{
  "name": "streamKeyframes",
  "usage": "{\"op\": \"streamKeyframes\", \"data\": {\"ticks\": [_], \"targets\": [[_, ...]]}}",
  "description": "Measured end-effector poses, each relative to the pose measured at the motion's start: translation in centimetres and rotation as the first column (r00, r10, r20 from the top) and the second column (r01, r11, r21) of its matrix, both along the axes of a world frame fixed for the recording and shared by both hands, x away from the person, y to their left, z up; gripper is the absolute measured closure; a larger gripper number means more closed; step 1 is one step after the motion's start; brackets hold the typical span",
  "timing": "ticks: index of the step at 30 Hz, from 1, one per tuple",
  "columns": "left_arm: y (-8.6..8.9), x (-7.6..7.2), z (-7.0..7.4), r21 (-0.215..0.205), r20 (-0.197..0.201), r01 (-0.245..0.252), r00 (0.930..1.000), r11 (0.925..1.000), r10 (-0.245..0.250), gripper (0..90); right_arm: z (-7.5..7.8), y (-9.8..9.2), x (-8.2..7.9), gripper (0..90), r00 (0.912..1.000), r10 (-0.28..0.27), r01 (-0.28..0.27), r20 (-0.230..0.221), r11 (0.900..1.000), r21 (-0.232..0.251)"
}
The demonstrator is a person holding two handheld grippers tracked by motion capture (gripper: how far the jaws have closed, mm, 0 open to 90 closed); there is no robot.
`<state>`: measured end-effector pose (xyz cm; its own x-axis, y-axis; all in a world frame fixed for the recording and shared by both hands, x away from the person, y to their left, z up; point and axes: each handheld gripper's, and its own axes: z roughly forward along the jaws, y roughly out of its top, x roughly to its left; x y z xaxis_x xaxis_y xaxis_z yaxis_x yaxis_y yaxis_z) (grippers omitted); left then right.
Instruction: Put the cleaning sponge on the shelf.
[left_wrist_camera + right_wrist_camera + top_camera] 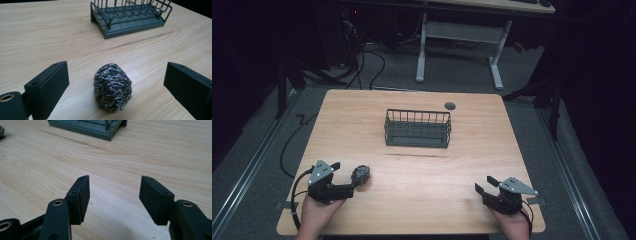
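In the high view, the steel wool scourer (361, 174) lies on the wooden table (412, 210), well in front of the wire basket (417, 128) and to its left, near the table's front edge. The left gripper (346, 176) stands right at the scourer, with its jaws spread to both sides of it. The right gripper (484, 184) rests far from the basket, at the front right, open and empty. A small round grommet (450, 105) sits just behind the basket, to the right.

In the left gripper view, the scourer (112, 87) sits between the two wide-open jaws, and neither pad touches it. It looks light, springy and rough, so it should compress under pressure and not slip easily. The best hold is probably across its middle, at the widest part. The basket (130, 18) stands beyond it with bare wood between, so nothing blocks the way; only its wire rim could catch loose strands.

In the right gripper view, the jaws are apart with nothing between them, and the basket's corner (110, 132) is far ahead.
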<state>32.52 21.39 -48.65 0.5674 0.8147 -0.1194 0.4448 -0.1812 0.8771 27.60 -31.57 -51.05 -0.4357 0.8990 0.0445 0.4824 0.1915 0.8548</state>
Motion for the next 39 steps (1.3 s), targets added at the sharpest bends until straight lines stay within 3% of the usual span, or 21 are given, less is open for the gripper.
{"op": "streamKeyframes", "data": {"ticks": [1,10,30,39], "targets": [[0.4,0.1,-0.1,-0.018,-0.013,-0.005,0.9999,0.9998,0.005,6.8,-0.1,0.0,0.0,42.0,1.0000,0.001,-0.001,-0.002,1.000,-0.003],[0.9,0.1,-0.6,-0.011,-0.037,-0.023,0.9991,0.9997,0.022,8.5,-0.1,0.1,0.3,42.0,0.9999,0.017,-0.017,-0.002,1.000,-0.006],[1.8,-0.1,-0.6,-0.010,-0.039,-0.057,0.9976,0.9983,0.057,11.3,-0.1,0.5,0.7,42.0,0.9996,0.029,-0.030,-0.002,1.000,-0.006],[1.7,-0.2,-0.9,0.023,-0.041,-0.056,0.9975,0.9982,0.057,13.6,-0.2,0.7,1.0,42.0,0.9992,0.040,-0.040,-0.003,0.999,-0.011]]}}
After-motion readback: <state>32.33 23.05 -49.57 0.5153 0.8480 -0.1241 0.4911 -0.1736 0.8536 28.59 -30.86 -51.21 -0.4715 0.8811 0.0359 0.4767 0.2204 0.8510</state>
